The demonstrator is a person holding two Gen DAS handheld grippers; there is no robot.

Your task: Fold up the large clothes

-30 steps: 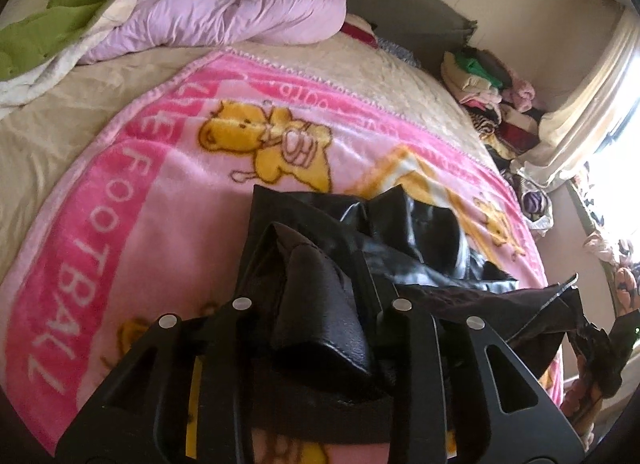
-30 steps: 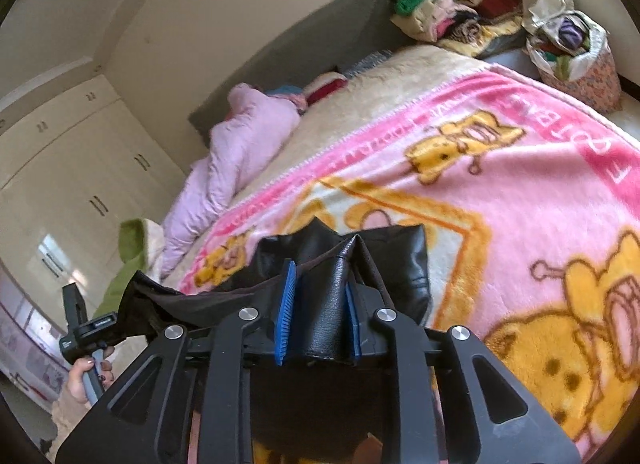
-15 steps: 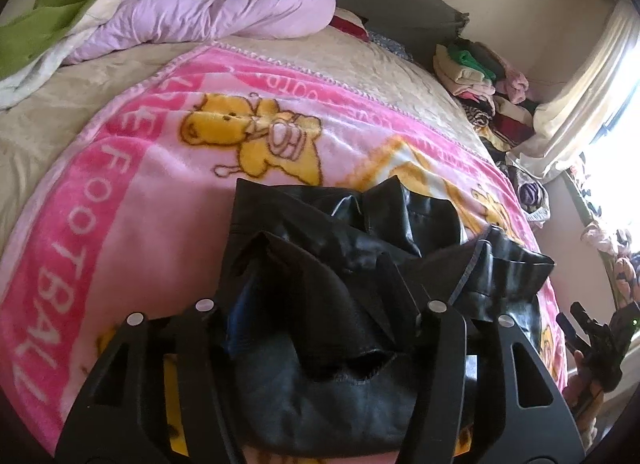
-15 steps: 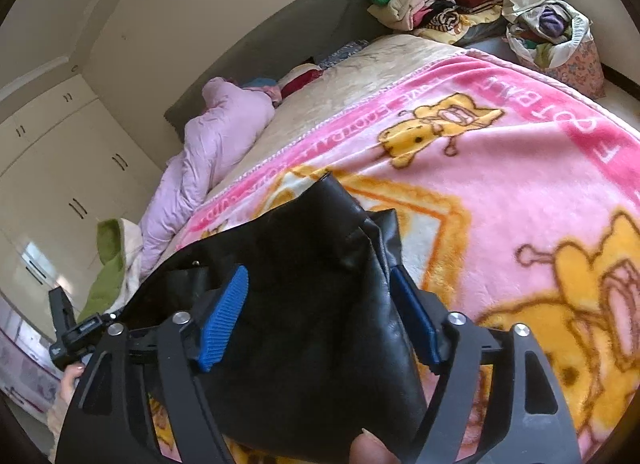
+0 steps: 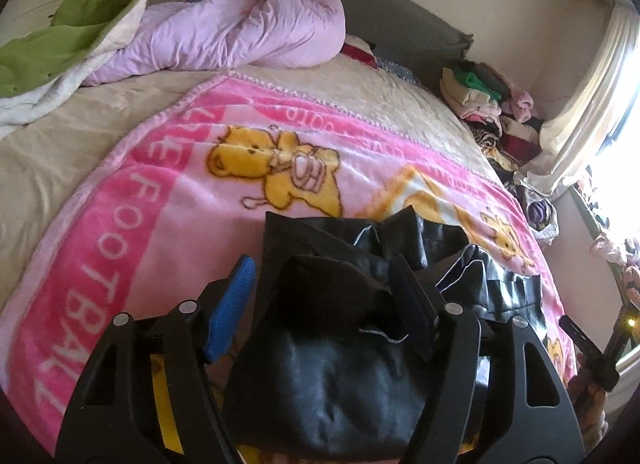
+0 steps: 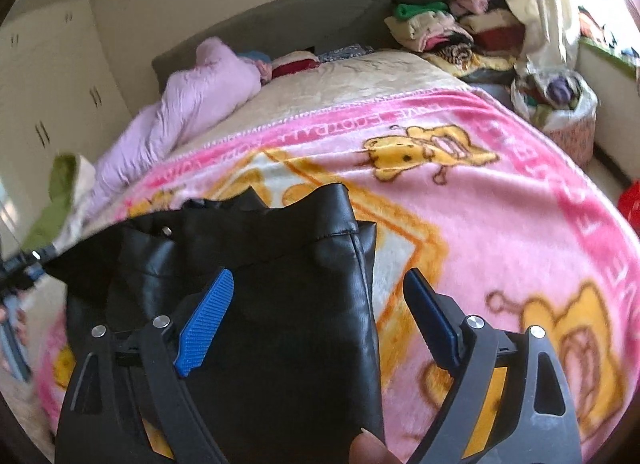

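Both grippers, clamped a second ago, opening: left gripper (image 5: pixel 322 304) and right gripper (image 6: pixel 316 312) release black garment (image 6: pixel 280 284), lower centre, onto pink blanket (image 6: pixel 500 223). Fold laid down.

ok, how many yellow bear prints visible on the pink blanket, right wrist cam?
3 clear: one far bear toward the laundry basket, one near bear by the right gripper, one partial bear behind the black garment, which may hide more.

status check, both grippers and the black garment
Left gripper and right gripper opening, fingers off the fabric. Black leather garment bunched on pink blanket, between both. Nothing in the way.
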